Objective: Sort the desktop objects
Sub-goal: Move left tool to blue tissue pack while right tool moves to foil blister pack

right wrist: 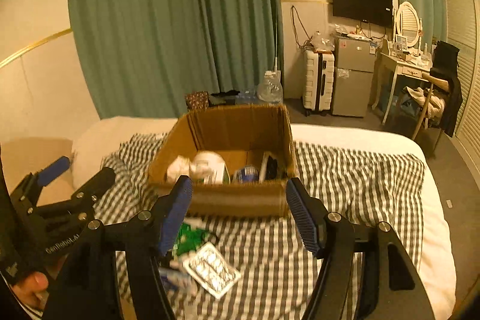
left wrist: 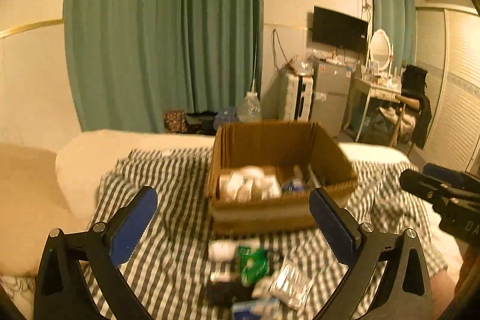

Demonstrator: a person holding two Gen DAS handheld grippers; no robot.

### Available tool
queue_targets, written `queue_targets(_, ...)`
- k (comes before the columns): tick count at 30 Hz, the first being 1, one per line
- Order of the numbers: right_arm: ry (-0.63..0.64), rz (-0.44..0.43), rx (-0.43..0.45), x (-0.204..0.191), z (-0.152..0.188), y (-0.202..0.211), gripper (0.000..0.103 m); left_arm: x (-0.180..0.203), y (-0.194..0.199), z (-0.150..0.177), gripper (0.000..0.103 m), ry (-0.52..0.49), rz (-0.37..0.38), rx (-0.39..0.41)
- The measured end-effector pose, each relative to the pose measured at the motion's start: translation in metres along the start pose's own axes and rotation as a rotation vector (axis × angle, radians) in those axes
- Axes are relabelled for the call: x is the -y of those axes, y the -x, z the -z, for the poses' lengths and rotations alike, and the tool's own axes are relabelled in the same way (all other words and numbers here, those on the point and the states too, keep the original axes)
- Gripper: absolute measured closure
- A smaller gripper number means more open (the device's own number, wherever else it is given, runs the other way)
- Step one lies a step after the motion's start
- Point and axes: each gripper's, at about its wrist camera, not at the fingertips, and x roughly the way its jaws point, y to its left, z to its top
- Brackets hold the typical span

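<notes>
A: Left tool (left wrist: 233, 207) spread wide, nothing between its pads, hanging over the striped blanket (left wrist: 168, 170) on the bed.

B: Beneath it a small pile: green packet (left wrist: 252, 263), blister pack (right wrist: 211, 269). Cardboard box (right wrist: 237, 200) just behind, partly filled.

A: Right tool (right wrist: 238, 201) spread too, empty, facing that box.

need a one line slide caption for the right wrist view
Right gripper, open and empty, faces a cardboard box of sorted items on a striped blanket, blister pack unsorted.
</notes>
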Motion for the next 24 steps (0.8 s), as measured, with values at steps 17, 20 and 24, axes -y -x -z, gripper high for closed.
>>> queue_targets(17,0.101,-0.042,-0.225,0.013,0.134,-0.071,0.036,0.028,-0.052,0.181,0.000,-0.035,0.042,-0.285)
queue_targets(20,0.109,-0.058,-0.250,0.015,0.135,-0.084,0.036,0.036,-0.066,0.189,0.000,-0.067,0.039,-0.311)
queue_targets(24,0.141,-0.088,-0.276,0.009,0.133,-0.098,0.036,0.034,-0.087,0.194,0.000,-0.023,0.058,-0.326)
